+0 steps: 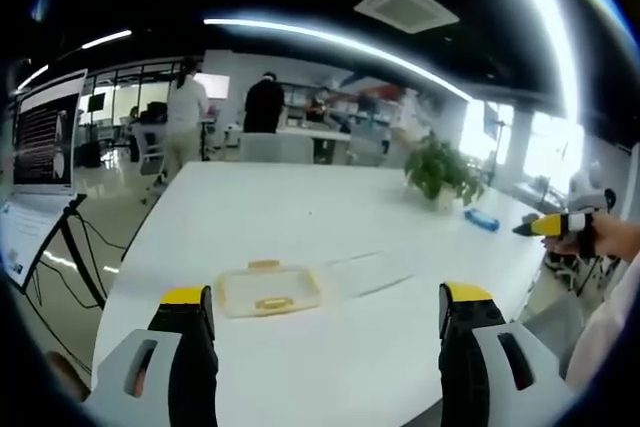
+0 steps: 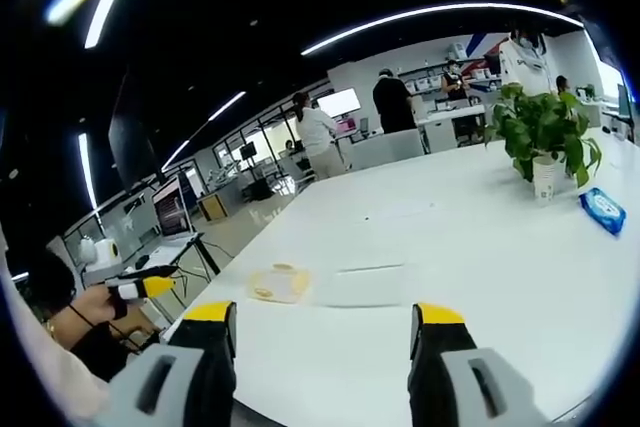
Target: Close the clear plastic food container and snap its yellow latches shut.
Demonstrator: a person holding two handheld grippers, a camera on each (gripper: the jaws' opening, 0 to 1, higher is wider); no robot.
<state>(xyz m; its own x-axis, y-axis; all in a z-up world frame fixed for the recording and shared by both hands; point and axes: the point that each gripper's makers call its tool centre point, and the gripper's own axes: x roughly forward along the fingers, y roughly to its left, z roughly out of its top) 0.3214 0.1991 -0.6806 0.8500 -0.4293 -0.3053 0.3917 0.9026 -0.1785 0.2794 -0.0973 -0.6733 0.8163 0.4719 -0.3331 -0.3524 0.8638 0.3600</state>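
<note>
While both claws, left (image 1: pixel 325 322) and right (image 2: pixel 325 337), are being held wide open and empty, the container (image 1: pixel 270 290) and its lid (image 1: pixel 370 272) are lying ahead on the desk (image 1: pixel 300 207), apart; the lid is probably to be fetched first.

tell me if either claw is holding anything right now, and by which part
Nothing is held. Both the left claw and right claw are open, short of the container on the table.

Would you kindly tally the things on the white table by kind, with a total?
Clear food container base with yellow latches: 1
Clear lid, lying beside the base: 1
Potted plant: 1
Blue packet: 1
Total: 4
</note>
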